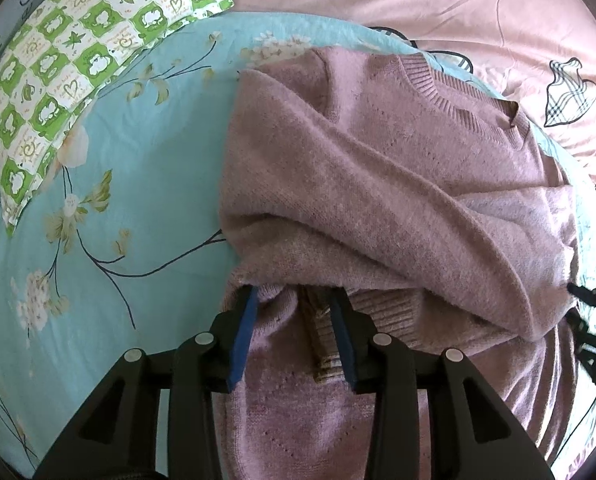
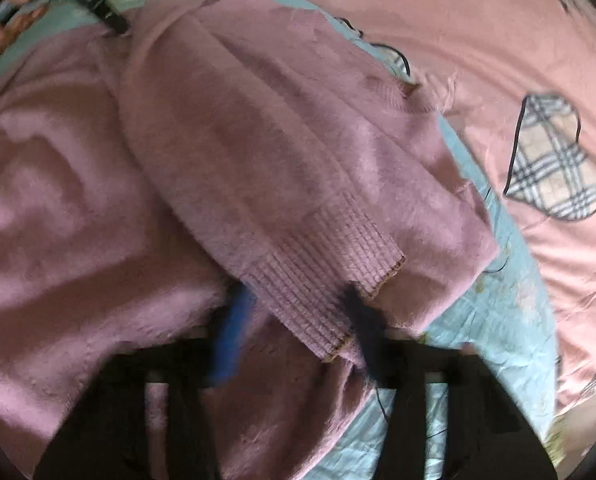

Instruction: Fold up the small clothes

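We see the mauve sweater (image 1: 378, 184) lying half-folded at the centre of both frames on the bed's floral blue sheet (image 1: 146, 184). Our left tool (image 1: 294, 300), low centre, stands spread, fingers tucked under a raised fold. Our right tool (image 2: 298, 300), blurred, stands spread around the ribbed cuff (image 2: 330, 276). A green checked pillow (image 1: 78, 60) sits upper left.

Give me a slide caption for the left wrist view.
Left gripper open at the folded pink sweater on a floral sheet.
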Action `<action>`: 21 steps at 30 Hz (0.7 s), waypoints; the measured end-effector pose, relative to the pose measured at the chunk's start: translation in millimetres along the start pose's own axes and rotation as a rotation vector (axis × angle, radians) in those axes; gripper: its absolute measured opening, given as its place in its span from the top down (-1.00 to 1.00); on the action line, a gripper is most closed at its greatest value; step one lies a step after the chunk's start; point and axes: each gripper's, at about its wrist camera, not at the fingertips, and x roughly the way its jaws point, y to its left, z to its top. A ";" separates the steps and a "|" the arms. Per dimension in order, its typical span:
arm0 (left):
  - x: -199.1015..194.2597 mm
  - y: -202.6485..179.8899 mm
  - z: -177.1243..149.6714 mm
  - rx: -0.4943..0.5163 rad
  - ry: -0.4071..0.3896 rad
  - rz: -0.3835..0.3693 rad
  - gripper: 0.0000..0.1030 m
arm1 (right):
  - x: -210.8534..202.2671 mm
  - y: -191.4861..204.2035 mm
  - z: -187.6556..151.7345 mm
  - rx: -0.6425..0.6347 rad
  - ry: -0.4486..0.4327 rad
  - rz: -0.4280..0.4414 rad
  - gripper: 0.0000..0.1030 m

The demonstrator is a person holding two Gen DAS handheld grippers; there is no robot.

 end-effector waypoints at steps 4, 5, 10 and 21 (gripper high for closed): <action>0.4 2.2 1.9 -0.004 0.000 -0.003 0.26 | -1.4 -28.1 -6.3 0.176 0.000 0.139 0.88; 0.1 2.7 2.6 -0.004 -0.002 -0.003 0.26 | -3.1 -34.5 -6.8 0.216 -0.003 0.179 0.89; -2.1 5.8 3.1 -0.017 -0.010 0.002 0.26 | -24.2 -77.3 -11.0 0.543 -0.082 0.469 0.90; -4.5 12.6 -0.4 -0.041 -0.012 0.014 0.30 | -7.5 -159.8 -63.3 1.278 -0.105 0.796 0.91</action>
